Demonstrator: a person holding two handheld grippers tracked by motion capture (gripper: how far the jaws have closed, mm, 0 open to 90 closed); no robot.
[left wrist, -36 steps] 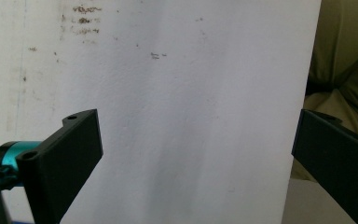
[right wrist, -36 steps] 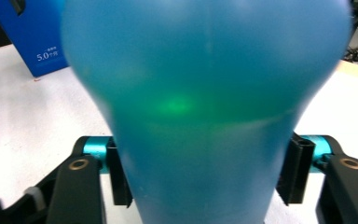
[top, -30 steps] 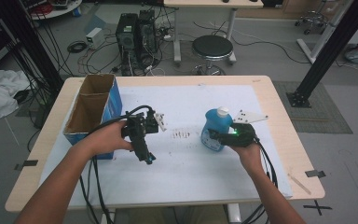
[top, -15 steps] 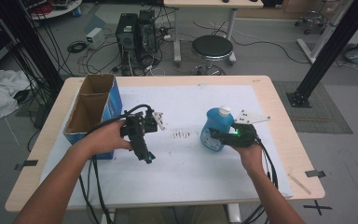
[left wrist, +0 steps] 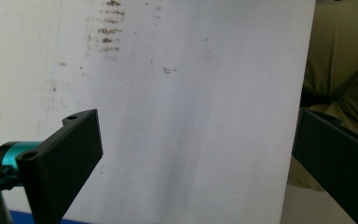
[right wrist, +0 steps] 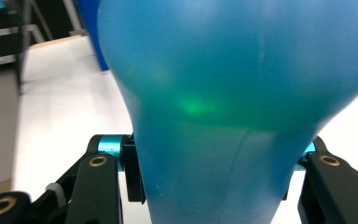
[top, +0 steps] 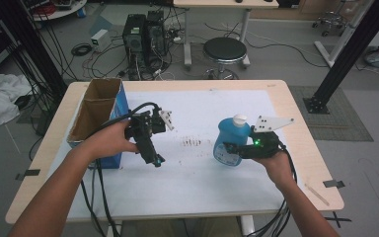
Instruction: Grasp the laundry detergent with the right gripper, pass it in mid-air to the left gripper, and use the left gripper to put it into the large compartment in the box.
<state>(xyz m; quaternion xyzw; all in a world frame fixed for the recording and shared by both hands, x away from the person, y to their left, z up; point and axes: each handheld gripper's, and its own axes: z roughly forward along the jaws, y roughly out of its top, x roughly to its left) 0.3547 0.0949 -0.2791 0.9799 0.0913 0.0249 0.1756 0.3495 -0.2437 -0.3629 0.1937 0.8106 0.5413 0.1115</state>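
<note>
Table (top: 286,98) with white sheet (top: 202,173), open carton (top: 96,106) at its left edge, blue bottle (top: 231,140) right of centre. Compared with the earlier frames, the right gripper (top: 229,147) has closed its jaws fully onto the bottle's body and the bottle sits slightly higher in the high view, so I judge the grasp made and the lift begun. Bottle upright, long axis near vertical, white cap (top: 239,120) up; left gripper (top: 155,159) holds nothing, jaws wide apart over bare sheet.
</note>
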